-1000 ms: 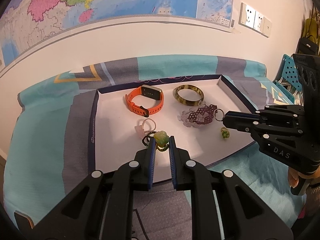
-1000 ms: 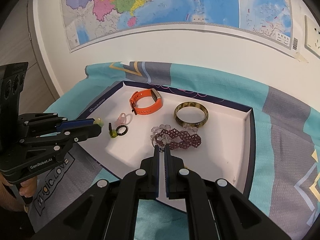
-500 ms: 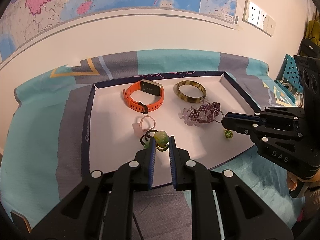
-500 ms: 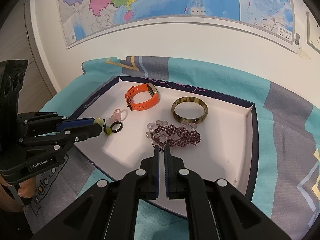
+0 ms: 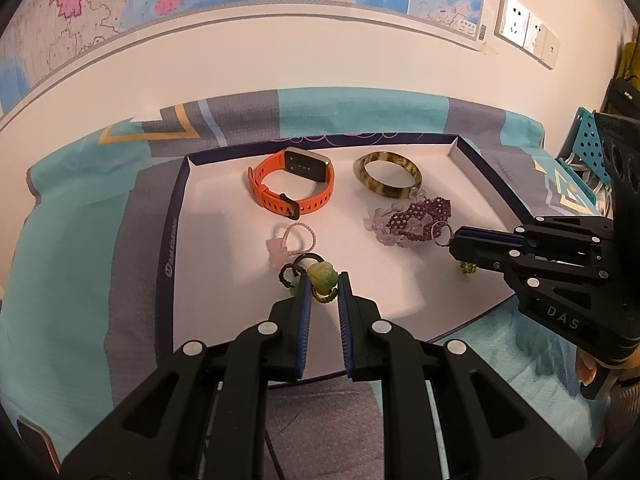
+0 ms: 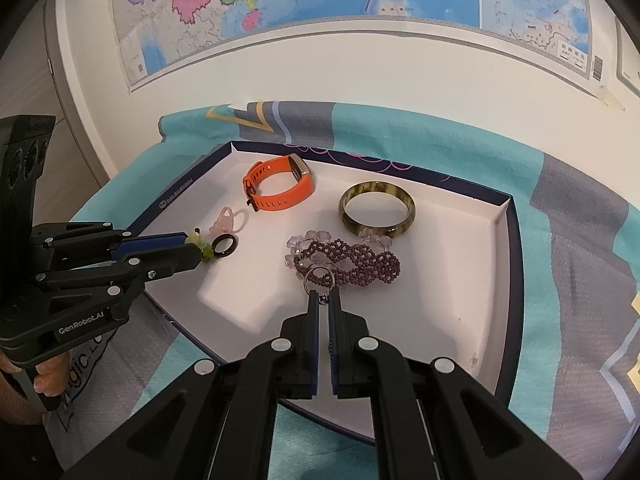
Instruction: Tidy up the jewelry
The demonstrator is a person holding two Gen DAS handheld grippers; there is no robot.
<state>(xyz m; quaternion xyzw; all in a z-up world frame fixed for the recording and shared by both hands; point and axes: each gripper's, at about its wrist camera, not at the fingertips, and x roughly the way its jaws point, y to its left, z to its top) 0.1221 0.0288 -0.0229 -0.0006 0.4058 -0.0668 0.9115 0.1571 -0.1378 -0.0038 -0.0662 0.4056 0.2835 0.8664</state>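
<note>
A white tray (image 5: 208, 248) with a dark rim holds an orange watch (image 5: 294, 192), an amber bangle (image 5: 387, 179), a purple bead bracelet (image 5: 416, 220), a pink ring (image 5: 292, 240) and a black ring (image 6: 223, 247). My left gripper (image 5: 323, 280) is shut on a green jade pendant (image 5: 322, 273) with a dark cord, low over the tray's front. My right gripper (image 6: 323, 298) is shut on a keyring charm; its metal ring (image 6: 319, 278) overlaps the bracelet (image 6: 352, 262), and a green bead (image 5: 466, 267) hangs below.
The tray lies on a teal and grey patterned cloth (image 5: 80, 264). A white wall with a map (image 6: 320, 12) stands behind. Wall sockets (image 5: 524, 34) are at the upper right. A blue perforated bin (image 5: 588, 148) sits at the far right.
Both grippers have moved slightly further over the tray, each still holding its item. The jewelry in the tray has not moved.
</note>
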